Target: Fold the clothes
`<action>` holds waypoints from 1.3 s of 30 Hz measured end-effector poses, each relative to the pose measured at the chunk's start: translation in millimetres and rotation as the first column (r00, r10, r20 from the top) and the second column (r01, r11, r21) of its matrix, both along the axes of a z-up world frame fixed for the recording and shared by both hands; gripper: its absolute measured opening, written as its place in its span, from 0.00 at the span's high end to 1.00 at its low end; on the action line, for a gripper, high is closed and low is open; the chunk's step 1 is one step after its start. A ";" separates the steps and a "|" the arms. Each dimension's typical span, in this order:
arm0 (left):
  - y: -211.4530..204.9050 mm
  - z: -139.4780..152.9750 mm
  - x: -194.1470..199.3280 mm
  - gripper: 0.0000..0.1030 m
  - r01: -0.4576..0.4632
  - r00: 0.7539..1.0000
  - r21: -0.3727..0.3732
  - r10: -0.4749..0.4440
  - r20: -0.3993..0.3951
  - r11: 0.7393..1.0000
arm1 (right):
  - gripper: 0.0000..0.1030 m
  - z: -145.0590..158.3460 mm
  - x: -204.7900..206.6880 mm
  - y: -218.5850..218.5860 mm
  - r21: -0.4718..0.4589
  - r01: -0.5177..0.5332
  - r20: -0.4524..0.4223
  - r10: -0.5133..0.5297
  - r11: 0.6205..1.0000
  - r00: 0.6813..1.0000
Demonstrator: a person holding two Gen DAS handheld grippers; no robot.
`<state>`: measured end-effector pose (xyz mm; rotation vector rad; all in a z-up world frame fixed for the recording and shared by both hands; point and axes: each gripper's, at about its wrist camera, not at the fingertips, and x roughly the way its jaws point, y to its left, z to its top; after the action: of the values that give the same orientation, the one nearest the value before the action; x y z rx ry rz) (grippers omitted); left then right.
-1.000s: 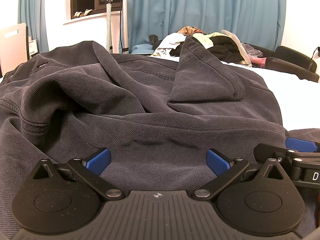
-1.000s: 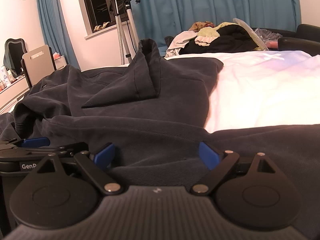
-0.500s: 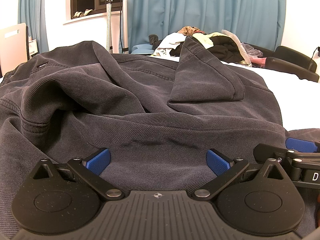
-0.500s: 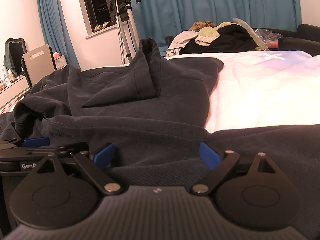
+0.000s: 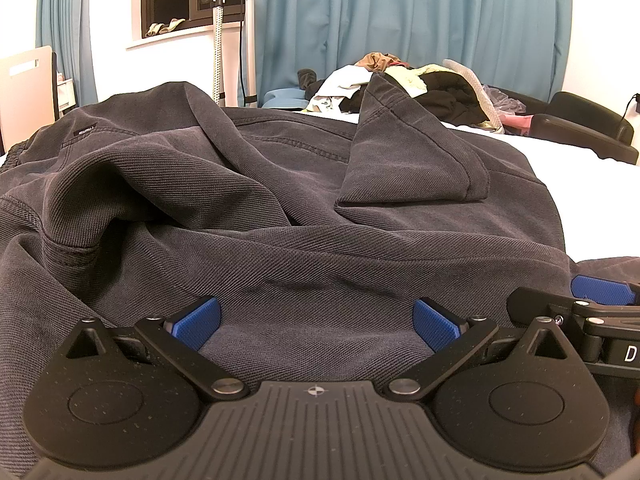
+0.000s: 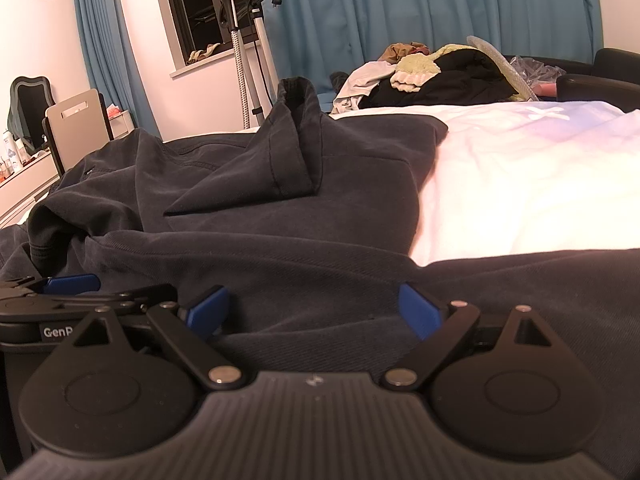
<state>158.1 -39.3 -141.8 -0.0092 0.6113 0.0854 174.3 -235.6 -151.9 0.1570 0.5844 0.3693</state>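
Note:
A dark grey garment (image 5: 280,216) lies rumpled on a white bed, with one folded flap (image 5: 408,160) standing up at the middle back. It fills the right wrist view too (image 6: 320,232). My left gripper (image 5: 316,322) is open, its blue pads spread wide, low over the garment's near edge. My right gripper (image 6: 312,310) is open the same way, just right of the left one. Each gripper's side shows in the other's view: the right gripper (image 5: 592,300) and the left gripper (image 6: 60,292). Neither holds cloth.
The white bed sheet (image 6: 520,184) is bare to the right. A heap of other clothes (image 5: 400,84) lies at the bed's far end. A garment steamer stand (image 5: 224,32), teal curtains, a chair (image 6: 76,120) and a black armchair (image 5: 580,128) stand beyond.

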 end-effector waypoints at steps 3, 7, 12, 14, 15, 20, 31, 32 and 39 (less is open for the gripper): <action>-0.1 -0.1 0.1 0.00 0.000 1.000 0.000 0.000 0.000 1.000 | 0.10 1.2 0.2 -0.4 -0.001 -0.001 -0.001 0.001 1.000 1.000; -0.4 -0.2 0.0 0.00 0.000 1.000 0.000 0.000 0.000 1.000 | 0.09 1.6 0.3 1.0 -0.004 -0.003 -0.004 0.003 1.000 1.000; -0.3 -0.1 -0.3 0.00 0.000 1.000 -0.001 0.000 0.001 1.000 | 0.08 2.4 -0.4 3.7 -0.022 -0.007 -0.001 0.007 1.000 1.000; -0.3 -0.4 -0.5 0.00 -0.001 1.000 0.000 0.001 0.001 1.000 | 0.07 2.1 -0.6 4.4 -0.028 -0.009 0.001 0.009 1.000 1.000; -0.7 -0.4 -0.6 0.00 -0.001 1.000 0.000 0.001 0.001 1.000 | 0.07 2.0 -0.5 4.5 -0.030 -0.010 0.000 0.010 0.999 1.000; -1.5 -0.3 -0.9 0.00 -0.001 1.000 0.000 0.001 0.001 1.000 | 0.04 1.4 0.1 5.8 -0.041 -0.019 -0.002 0.018 0.999 1.000; -1.2 -0.3 -1.1 0.00 -0.001 1.000 0.000 0.001 0.000 1.000 | 0.03 0.0 1.7 5.3 -0.042 -0.024 -0.002 0.024 0.999 1.000; -1.2 -0.3 -1.1 0.00 -0.001 1.000 0.000 0.001 0.000 1.000 | 0.03 0.0 1.8 5.4 -0.042 -0.024 -0.002 0.024 0.999 1.000; -1.1 -0.2 -1.2 0.00 -0.001 1.000 0.000 0.001 0.000 1.000 | 0.02 -0.2 2.1 5.8 -0.044 -0.027 -0.003 0.026 0.999 1.000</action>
<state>156.9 -40.3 -142.1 -0.0092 0.6110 0.0860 176.4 -229.8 -152.1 0.1071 0.5971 0.3815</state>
